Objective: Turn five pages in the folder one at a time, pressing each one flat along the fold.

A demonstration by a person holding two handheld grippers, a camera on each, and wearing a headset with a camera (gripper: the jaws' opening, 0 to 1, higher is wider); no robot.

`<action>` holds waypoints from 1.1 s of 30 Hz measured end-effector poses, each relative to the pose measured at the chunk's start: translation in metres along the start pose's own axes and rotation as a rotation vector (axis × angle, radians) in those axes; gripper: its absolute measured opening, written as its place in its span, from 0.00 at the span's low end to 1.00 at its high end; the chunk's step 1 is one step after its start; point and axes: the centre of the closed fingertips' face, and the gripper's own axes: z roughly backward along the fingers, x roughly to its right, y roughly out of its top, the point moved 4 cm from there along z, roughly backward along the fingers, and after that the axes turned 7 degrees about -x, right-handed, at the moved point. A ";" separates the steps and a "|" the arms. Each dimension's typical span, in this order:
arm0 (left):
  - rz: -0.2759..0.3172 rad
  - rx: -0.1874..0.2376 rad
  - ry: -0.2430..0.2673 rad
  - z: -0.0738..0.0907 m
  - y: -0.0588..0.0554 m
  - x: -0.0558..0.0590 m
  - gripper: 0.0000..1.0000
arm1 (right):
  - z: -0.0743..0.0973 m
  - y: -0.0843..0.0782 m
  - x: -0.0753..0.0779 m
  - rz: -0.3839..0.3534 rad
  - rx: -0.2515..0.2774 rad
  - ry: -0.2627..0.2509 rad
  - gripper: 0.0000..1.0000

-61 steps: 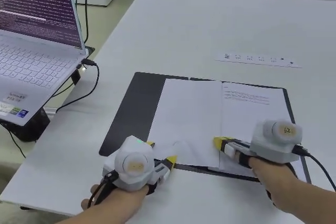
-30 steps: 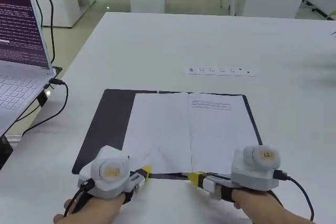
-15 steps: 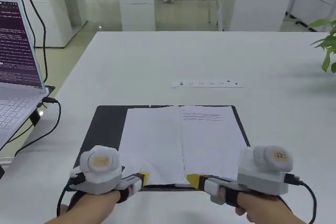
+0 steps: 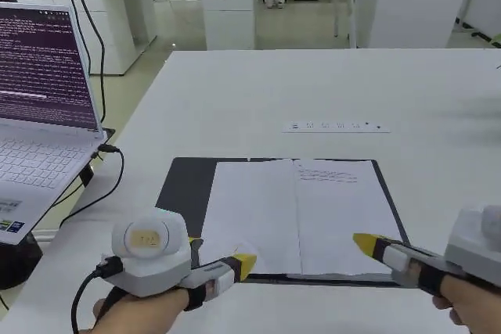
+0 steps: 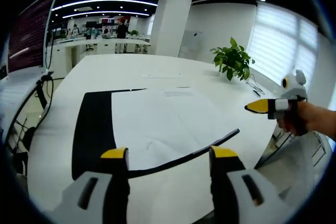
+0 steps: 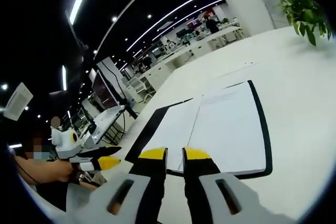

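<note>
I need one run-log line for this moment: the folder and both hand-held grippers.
folder: lies open | left hand-held gripper: open, empty, at near edge | right hand-held gripper: shut, empty, at near edge, right side

Blk folder [image 4: 184,185], wht pages [image 4: 258,209].

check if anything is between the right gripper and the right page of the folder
Nothing visible does. The right gripper is at the near edge of the right page, with only bare paper ahead of it. The left gripper sits by the near edge of the left page, out of that path.
</note>
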 end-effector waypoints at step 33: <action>-0.138 0.079 0.072 0.058 0.002 -0.006 0.99 | 0.079 0.007 0.052 0.205 0.070 -0.270 1.00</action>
